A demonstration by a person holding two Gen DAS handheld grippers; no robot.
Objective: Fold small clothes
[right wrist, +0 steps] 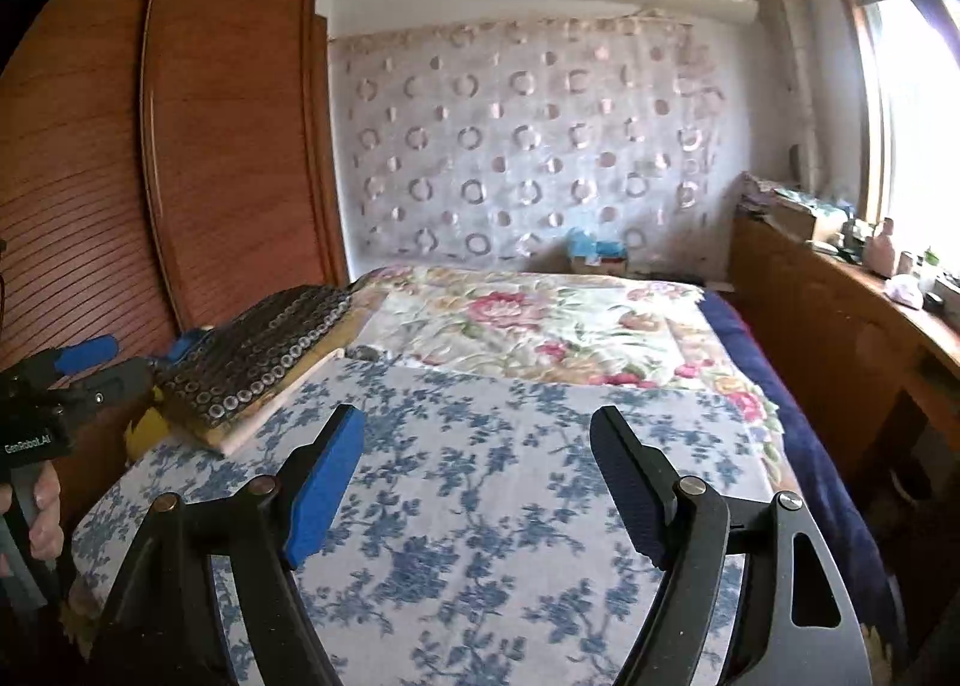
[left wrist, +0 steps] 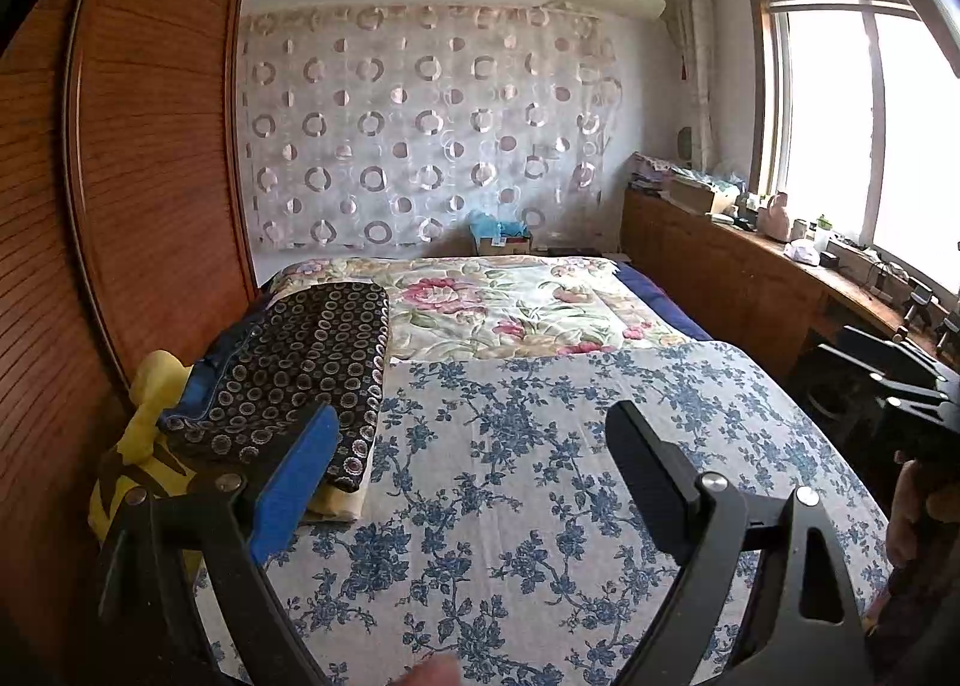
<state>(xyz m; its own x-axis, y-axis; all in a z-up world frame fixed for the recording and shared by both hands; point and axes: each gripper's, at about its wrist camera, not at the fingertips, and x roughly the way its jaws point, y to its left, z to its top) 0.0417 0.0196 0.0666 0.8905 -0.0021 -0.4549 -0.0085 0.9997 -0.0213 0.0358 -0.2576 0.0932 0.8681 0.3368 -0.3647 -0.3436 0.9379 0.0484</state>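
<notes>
A stack of folded clothes (left wrist: 300, 368) lies at the bed's left edge, topped by a dark piece with small ring prints; blue, cream and yellow pieces show beneath it. The same stack (right wrist: 264, 362) sits left of centre in the right wrist view. My left gripper (left wrist: 474, 440) hovers over the blue-flowered bedspread (left wrist: 540, 476), open with nothing between its fingers, just right of the stack. My right gripper (right wrist: 477, 446) is open and empty above the same bedspread (right wrist: 480, 506). The left gripper (right wrist: 90, 368) also shows at that view's left edge, held by a hand (right wrist: 42, 512).
A wooden wardrobe (left wrist: 138, 158) stands close along the bed's left side. A rose-patterned quilt (left wrist: 510, 296) covers the far half of the bed. A long wooden cabinet (left wrist: 750, 266) with clutter runs under the window on the right. The right gripper's body (left wrist: 900, 386) sits at the right edge.
</notes>
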